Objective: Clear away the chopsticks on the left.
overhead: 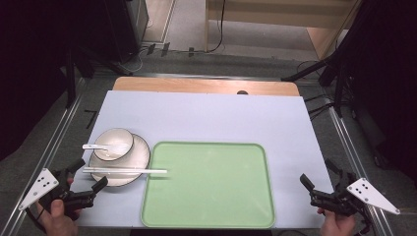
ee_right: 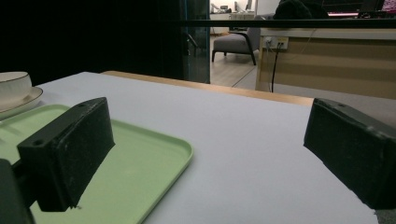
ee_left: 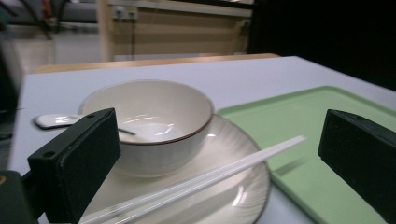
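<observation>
- Left gripper (overhead: 87, 176) sits low at the lower left of the high view, fingers spread wide with nothing between them, aimed at the dishes just ahead.
- The chopsticks (overhead: 125, 170) lie across the plate (overhead: 140, 152), tips poking over the rim of the green tray (overhead: 206, 216); in the left gripper view they run right between the open fingers (ee_left: 74, 158).
- The bowl (overhead: 114, 143) stands on that plate, left of centre, with a white spoon (overhead: 98, 147) resting in it, handle out to the left.
- Right gripper (overhead: 319, 184) waits at the lower right, fingers also apart and empty, well clear of the tray.
- My read: this is the approach, nothing lifted yet. The likely next move is a short reach forward and a careful pinch on the thin chopsticks, which could roll.
- The bench has a pale lilac top with a wooden strip along the far edge; beyond it, dark curtains, cables on the floor and pale wood furniture.
</observation>
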The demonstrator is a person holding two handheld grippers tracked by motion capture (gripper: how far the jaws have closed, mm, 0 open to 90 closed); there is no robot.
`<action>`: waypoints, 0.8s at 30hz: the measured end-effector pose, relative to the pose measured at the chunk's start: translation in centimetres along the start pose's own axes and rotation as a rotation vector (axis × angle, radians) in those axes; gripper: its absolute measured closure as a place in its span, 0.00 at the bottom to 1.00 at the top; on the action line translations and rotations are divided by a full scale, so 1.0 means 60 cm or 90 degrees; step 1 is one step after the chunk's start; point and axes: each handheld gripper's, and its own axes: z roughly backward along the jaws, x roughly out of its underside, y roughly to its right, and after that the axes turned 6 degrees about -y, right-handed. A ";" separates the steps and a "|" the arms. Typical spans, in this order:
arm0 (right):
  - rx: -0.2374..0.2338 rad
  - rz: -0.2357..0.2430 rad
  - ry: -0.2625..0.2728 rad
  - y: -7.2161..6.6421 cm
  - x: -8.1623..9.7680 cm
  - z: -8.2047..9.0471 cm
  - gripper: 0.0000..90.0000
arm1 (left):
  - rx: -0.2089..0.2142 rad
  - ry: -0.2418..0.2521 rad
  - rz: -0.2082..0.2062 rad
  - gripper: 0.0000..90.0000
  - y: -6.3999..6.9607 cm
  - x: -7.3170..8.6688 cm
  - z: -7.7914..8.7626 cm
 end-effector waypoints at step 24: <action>-0.015 -0.021 -0.005 0.005 0.002 -0.004 0.02 | 0.098 -0.283 -0.033 1.00 0.108 -0.017 -0.133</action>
